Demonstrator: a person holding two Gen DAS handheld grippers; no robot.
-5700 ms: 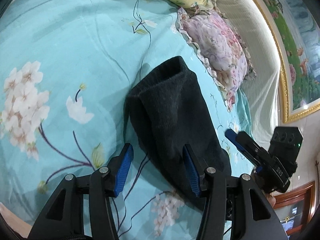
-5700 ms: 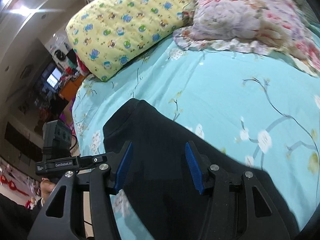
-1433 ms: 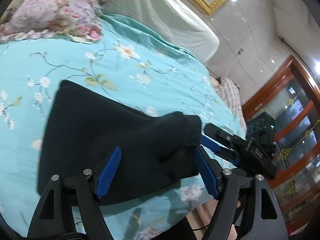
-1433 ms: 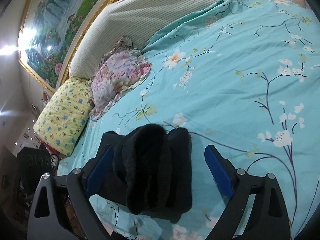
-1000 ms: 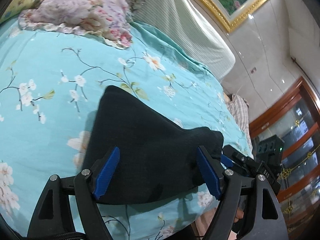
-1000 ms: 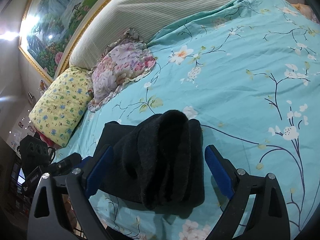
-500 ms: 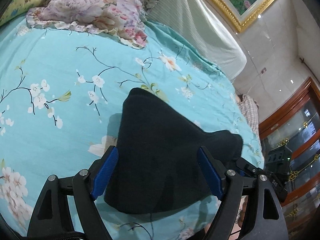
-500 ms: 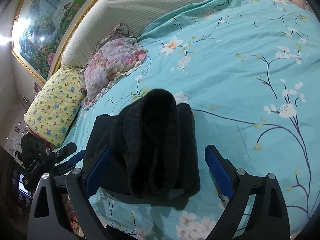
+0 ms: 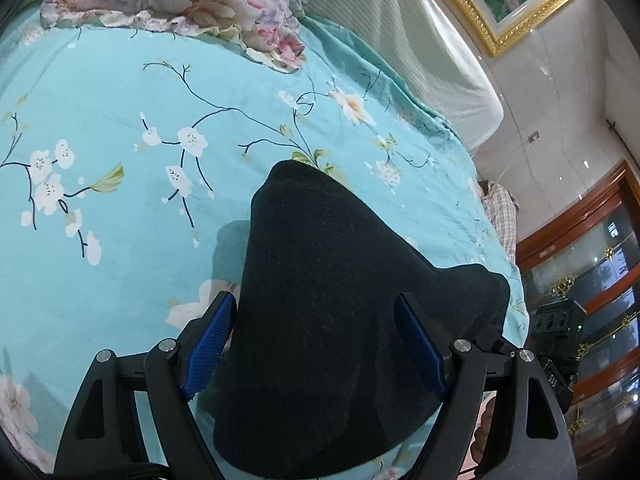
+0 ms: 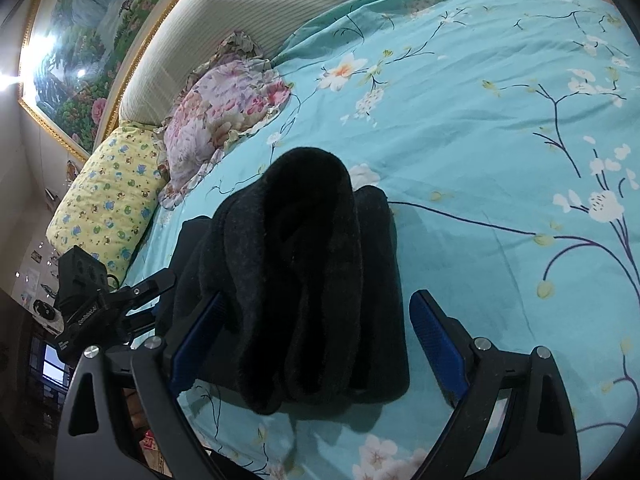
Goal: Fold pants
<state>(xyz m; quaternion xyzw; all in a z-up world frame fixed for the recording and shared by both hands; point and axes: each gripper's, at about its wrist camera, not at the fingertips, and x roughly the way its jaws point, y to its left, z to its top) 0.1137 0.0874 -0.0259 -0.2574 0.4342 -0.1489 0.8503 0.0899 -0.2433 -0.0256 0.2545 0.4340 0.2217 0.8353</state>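
1. Across both views spreads the turquoise bedspread printed with white blossoms and dark branches (image 10: 480, 92), the largest thing in sight.
2. At its far end stands a pale ribbed upholstered headboard (image 10: 248, 4), with a gold-framed landscape painting (image 10: 84, 52) on the wall above it.
3. Against the headboard lie a yellow pillow with small cartoon prints (image 10: 108, 200) and, just beside it, a frilled pillow with pink and lilac flowers (image 10: 224, 108).
4. Near the closer edge of the bedspread rest the black fleecy pants (image 10: 304, 272), folded into a thick bundle whose stacked layers show at the end facing the right wrist camera.
5. Over one end of the bundle the right gripper (image 10: 316, 332) hovers, its blue-padded jaws spread wide and gripping nothing.
6. At the other end the left gripper (image 9: 316, 344) also stands wide, its pads flanking the dark cloth without pinching it.
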